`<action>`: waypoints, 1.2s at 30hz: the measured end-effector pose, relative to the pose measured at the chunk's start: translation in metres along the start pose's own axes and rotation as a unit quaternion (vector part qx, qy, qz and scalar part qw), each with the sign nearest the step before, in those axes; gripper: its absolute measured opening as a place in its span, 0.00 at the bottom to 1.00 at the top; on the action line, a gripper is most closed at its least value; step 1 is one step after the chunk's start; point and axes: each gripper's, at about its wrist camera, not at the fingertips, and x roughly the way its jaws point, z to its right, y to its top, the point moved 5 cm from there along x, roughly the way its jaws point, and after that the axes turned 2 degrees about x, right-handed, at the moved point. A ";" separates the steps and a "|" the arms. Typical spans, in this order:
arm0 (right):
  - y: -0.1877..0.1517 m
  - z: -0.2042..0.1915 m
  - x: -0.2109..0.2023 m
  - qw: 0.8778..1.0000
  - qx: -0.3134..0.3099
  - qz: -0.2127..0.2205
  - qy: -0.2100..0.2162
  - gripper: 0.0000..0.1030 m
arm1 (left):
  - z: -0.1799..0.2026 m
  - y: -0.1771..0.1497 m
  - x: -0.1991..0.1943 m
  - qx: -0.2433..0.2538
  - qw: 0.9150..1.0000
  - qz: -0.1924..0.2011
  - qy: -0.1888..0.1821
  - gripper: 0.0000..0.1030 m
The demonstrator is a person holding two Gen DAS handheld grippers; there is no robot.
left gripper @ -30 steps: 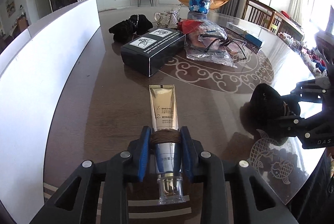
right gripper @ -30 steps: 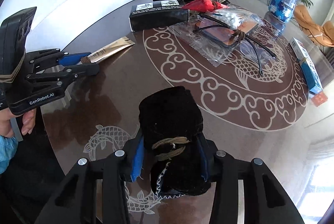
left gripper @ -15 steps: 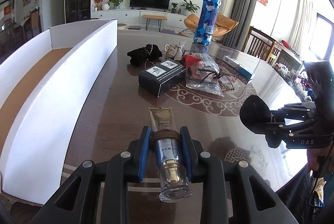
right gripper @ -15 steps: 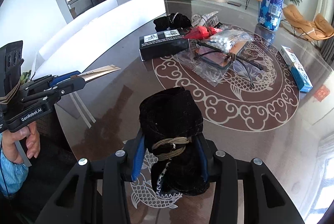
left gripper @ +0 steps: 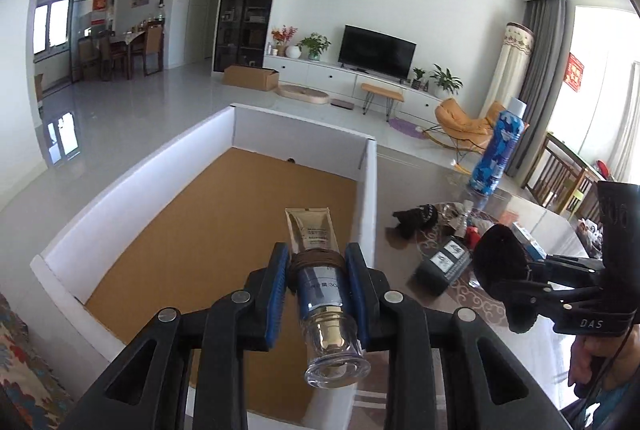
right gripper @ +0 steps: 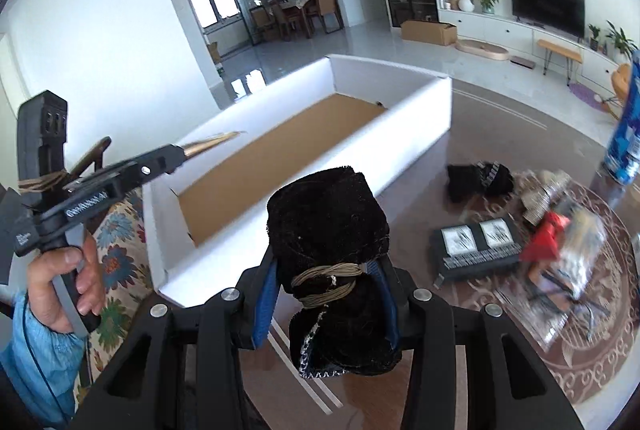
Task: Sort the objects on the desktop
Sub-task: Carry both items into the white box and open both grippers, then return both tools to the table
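My left gripper (left gripper: 318,264) is shut on a gold cosmetic tube (left gripper: 314,234) with a clear cap. It holds the tube in the air over the near right part of a big white box (left gripper: 370,197) with a brown floor. My right gripper (right gripper: 326,276) is shut on a black cloth pouch (right gripper: 326,213) tied with cord, raised above the dark table beside the box's wall (right gripper: 400,121). In the right wrist view the left gripper (right gripper: 176,159) hangs over the box's near corner, tube tip sticking out. In the left wrist view the right gripper (left gripper: 516,282) carries the pouch (left gripper: 498,262) at the right.
On the glass-topped table (right gripper: 452,330) lie a black carton (right gripper: 476,242), another black pouch (right gripper: 478,177), a red item (right gripper: 546,234), glasses in clear plastic (right gripper: 568,290) and a tall blue bottle (left gripper: 498,153). A patterned cushion (right gripper: 116,254) sits below the box's near corner.
Both grippers have risen off the table with their loads and swung left toward the white box. The left one now hangs over the box's inside; its floor has come into view.
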 end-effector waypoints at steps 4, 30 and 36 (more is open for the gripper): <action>0.047 -0.066 0.057 0.998 -0.034 -0.003 0.046 0.42 | -0.056 0.002 0.030 -0.035 0.998 -0.031 0.051 0.27; -0.005 -0.109 0.175 0.968 -0.218 -0.081 -0.092 0.75 | -0.105 -0.032 0.093 -0.026 0.976 -0.131 0.170 0.74; -0.001 -0.105 0.148 0.983 -0.172 -0.040 -0.057 0.81 | -0.099 -0.026 0.080 -0.026 0.978 -0.096 0.186 0.74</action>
